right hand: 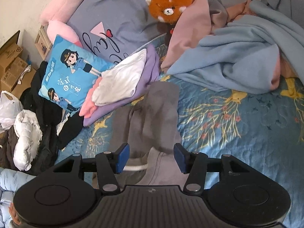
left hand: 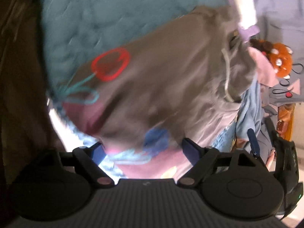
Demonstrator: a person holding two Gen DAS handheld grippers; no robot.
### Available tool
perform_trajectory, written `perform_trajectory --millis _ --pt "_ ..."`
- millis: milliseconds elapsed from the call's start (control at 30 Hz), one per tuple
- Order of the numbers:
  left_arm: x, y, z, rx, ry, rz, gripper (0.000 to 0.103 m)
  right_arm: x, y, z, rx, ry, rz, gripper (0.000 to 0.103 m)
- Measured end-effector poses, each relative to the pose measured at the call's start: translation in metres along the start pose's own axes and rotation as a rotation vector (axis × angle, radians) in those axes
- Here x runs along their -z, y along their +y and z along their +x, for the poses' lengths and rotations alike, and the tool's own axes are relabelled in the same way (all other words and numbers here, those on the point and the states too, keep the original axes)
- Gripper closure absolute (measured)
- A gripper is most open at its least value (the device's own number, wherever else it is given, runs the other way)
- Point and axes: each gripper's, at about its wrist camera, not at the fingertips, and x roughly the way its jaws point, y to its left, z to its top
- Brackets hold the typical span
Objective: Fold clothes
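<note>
Grey hoodie point(right hand: 152, 110): lies on the blue bedspread point(right hand: 237, 125), near the folded stack point(right hand: 121, 83) at its left (white piece on top).
Right gripper point(right hand: 151, 158): jaws partly apart, grey cloth between, pads not pressing.
Left gripper point(left hand: 144, 152): jaws wide over the blurred hoodie, holding nothing.

Blue patterned bedspread point(right hand: 237, 123) fills the frame; pale wall point(right hand: 28, 3) upper left, cardboard boxes point(right hand: 11, 64) stacked on the left, daylight bright across the bed.
</note>
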Motion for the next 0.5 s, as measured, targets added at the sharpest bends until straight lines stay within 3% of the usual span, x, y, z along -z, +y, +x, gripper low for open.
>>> perform_trajectory --millis 233,400,500 --pt "0.008 -0.007 -0.005 -0.020 -0.073 0.064 0.033 -0.015 -0.026 0.044 -0.062 0.066 -0.022 0.045" --pt "0.003 -0.003 -0.019 -0.003 -0.074 0.072 0.040 -0.022 -0.038 0.078 -0.084 0.120 -0.025 0.045" --pt "0.001 -0.003 -0.024 0.017 -0.075 0.070 0.051 -0.026 -0.042 0.092 -0.089 0.109 0.011 0.044"
